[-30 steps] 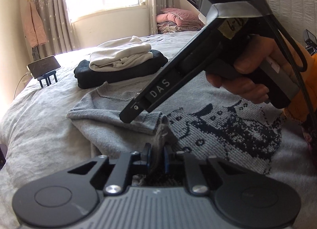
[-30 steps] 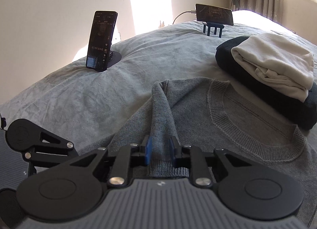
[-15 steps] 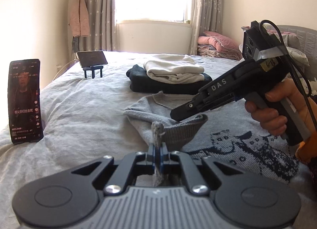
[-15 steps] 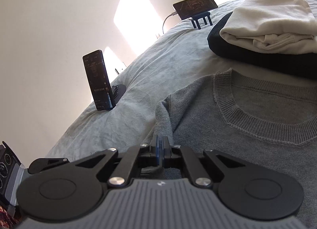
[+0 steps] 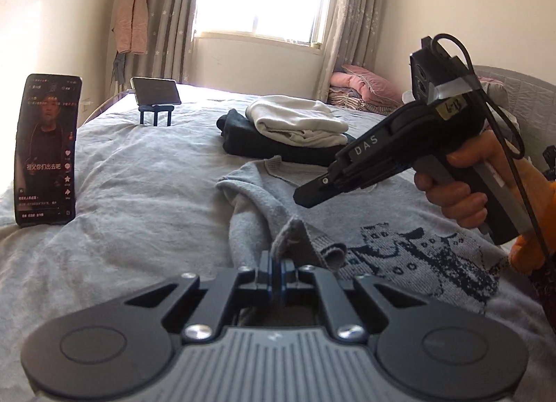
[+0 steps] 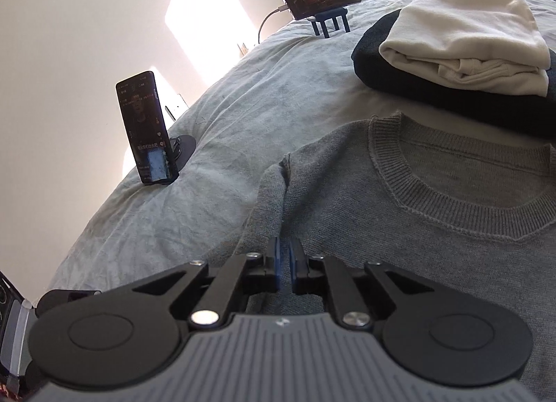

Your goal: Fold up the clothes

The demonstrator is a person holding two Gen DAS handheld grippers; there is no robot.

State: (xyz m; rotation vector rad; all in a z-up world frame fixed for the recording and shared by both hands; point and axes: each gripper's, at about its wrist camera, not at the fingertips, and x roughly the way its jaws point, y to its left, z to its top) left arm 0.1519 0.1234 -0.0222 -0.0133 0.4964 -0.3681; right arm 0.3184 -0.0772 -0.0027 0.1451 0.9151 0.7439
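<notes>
While left tongs [image 5: 276, 275] pinch the grey sweater [image 5: 399, 214], right tongs [image 6: 285, 259] are opening above it.

Grey sweater [image 6: 434, 228]: ribbed, matt knit; bedsheet [image 5: 146, 200]: crinkled matt cloth; white folded garment [image 6: 462, 47]: smooth soft fabric; phone [image 5: 47, 148]: glossy glass; left gripper [image 5: 276, 275]: matt black plastic, shiny metal screws.

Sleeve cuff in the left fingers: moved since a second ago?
Yes. The sleeve cuff, earlier beside the cat pattern, now sits left of it, pulled toward the standing phone.
</notes>
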